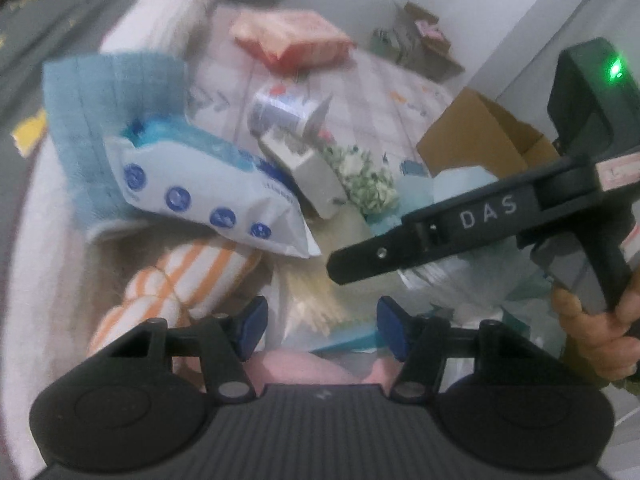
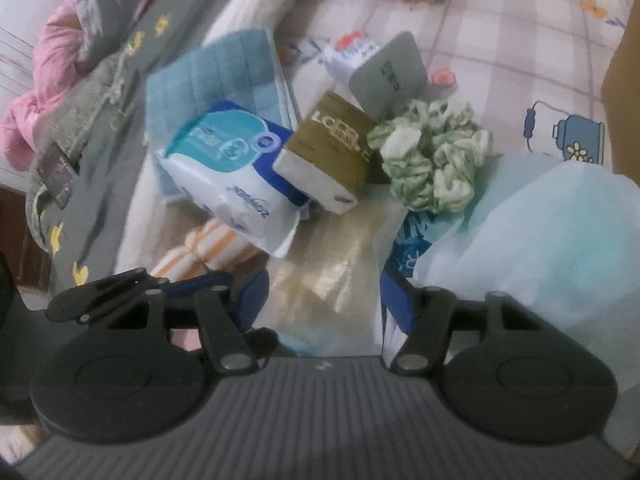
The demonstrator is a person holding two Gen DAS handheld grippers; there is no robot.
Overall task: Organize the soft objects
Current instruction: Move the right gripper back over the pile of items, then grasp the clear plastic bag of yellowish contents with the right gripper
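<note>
A heap of soft things lies on a checked bed sheet (image 2: 500,60). It holds a blue-and-white tissue pack (image 1: 208,196) (image 2: 228,172), a teal towel (image 1: 104,120) (image 2: 224,76), an orange-striped cloth (image 1: 188,280) (image 2: 216,244), a green scrunchie (image 2: 432,156) (image 1: 364,176) and an olive tissue pack (image 2: 332,152). My left gripper (image 1: 322,328) hangs open over a clear bag of cream material (image 1: 316,300). My right gripper (image 2: 324,300) is open above that clear wrapping (image 2: 328,256); its black finger (image 1: 440,236) crosses the left wrist view. Neither holds anything.
A light blue plastic bag (image 2: 552,240) bulges at the right. A brown cardboard box (image 1: 480,136) stands beyond it. A red-orange packet (image 1: 292,36) lies farther back. A grey quilt (image 2: 104,92) and a pink garment (image 2: 44,92) are at the left. A person's hand (image 1: 592,328) holds the right gripper.
</note>
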